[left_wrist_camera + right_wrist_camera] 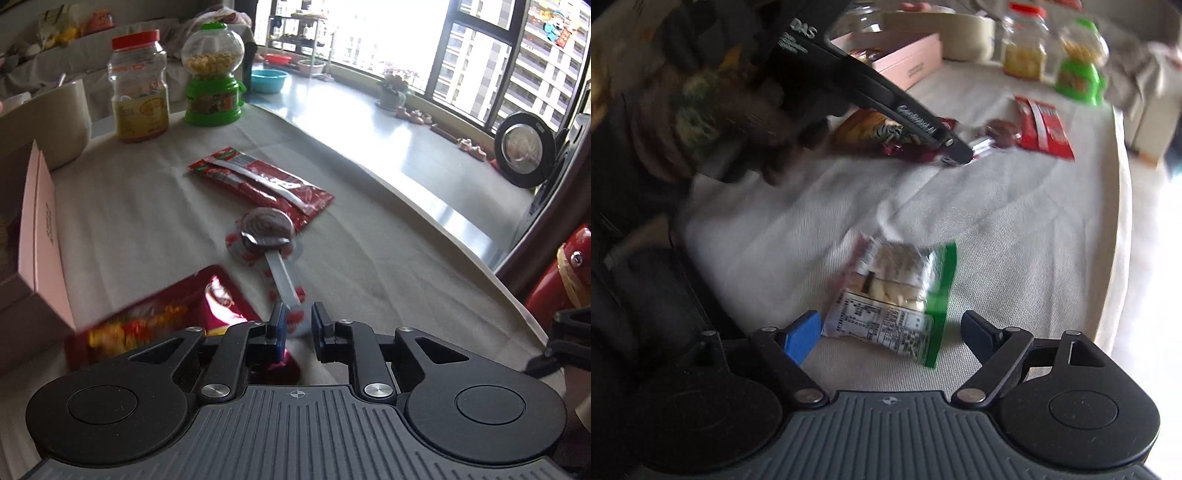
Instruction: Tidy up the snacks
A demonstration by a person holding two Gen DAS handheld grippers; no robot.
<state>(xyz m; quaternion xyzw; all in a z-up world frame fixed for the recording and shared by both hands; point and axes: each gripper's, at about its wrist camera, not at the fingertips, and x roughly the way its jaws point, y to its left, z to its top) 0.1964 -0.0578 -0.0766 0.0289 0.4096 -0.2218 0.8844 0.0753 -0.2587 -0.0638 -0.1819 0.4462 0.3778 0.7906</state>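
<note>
A chocolate swirl lollipop in clear red-printed wrap lies on the white tablecloth, its stick pointing at me. My left gripper is shut on the wrapped end of that stick. The right wrist view shows the same left gripper, held by a hand, with its tip at the lollipop. My right gripper stands wide open. A clear packet of pale snacks with a green edge lies flat between its blue pads, untouched by them.
A shiny red snack bag lies left of the left gripper. A flat red packet lies beyond the lollipop. A pink box stands at the left, with a beige bowl, a red-lidded jar and a green candy dispenser behind. The table's edge curves along the right.
</note>
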